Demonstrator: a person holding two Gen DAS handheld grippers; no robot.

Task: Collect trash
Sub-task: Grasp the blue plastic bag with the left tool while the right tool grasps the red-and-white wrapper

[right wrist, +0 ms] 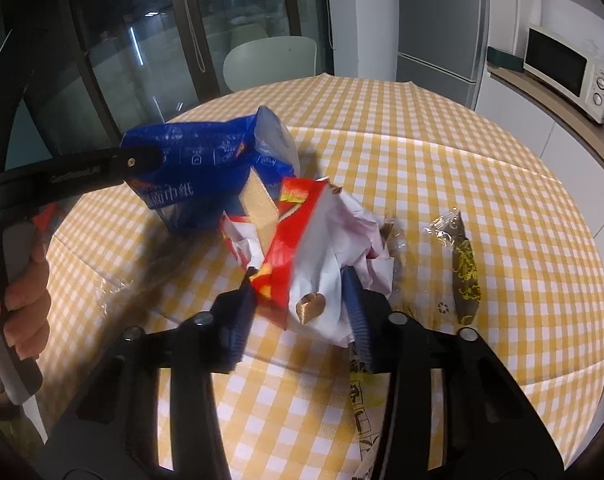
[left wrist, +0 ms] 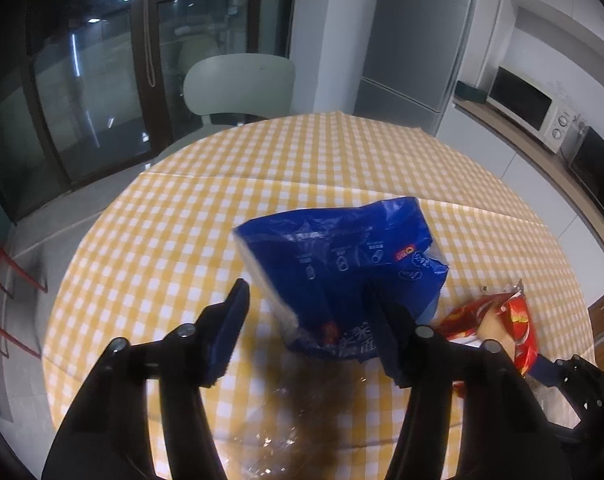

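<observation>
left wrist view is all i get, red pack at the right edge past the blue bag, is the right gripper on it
observer: Yes. The right gripper has the red pack between its fingers, with both pads against it.
operator: whats in that pack
observer: Crumpled white paper spills out of its right side.
operator: more trash over there
observer: A dark wrapper with gold print lies on the table to the right of the pack, apart from it.
</observation>
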